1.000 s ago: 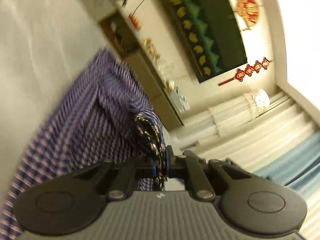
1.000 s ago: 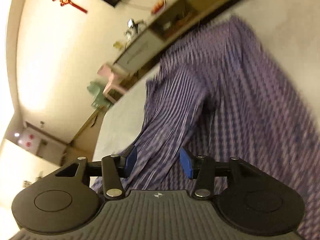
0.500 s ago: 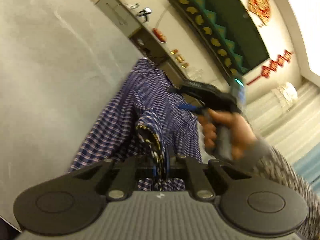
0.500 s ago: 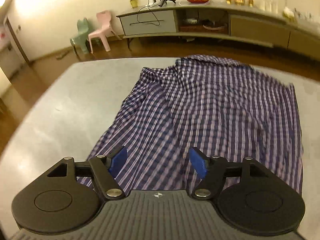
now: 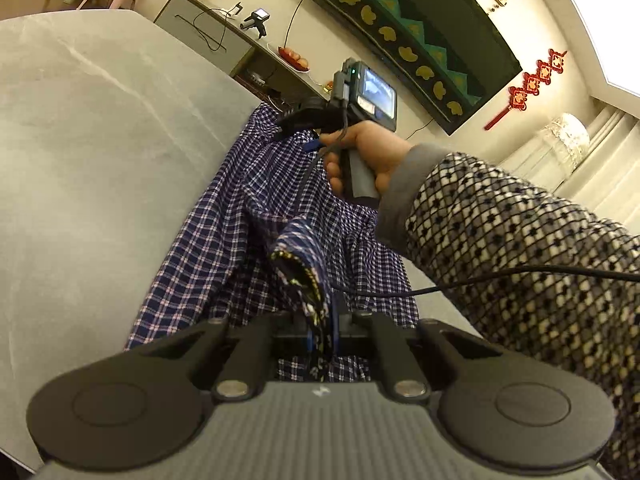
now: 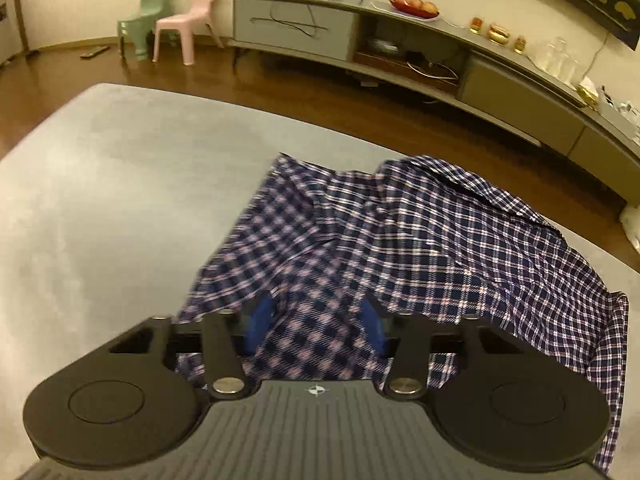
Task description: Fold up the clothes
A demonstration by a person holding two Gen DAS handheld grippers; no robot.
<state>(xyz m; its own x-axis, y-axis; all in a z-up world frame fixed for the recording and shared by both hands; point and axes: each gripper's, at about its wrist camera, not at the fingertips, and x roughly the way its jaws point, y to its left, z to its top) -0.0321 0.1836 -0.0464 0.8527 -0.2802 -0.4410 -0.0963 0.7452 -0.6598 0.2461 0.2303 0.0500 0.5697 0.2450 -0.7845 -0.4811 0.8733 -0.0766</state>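
Careful: your left gripper (image 5: 322, 332) pinches the checked shirt (image 6: 460, 248) lying bunched on the grey table (image 6: 120, 200). Your right gripper (image 6: 316, 320) has just been closing over a fold (pads not pressing yet). Grab too little and it slips.

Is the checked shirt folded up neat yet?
No. The shirt lies crumpled and spread on the table, one edge pinched up in the left gripper.

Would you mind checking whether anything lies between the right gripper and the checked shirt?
Nothing visible does: the right gripper has just been closing, and the shirt already bunches between its blue fingers.
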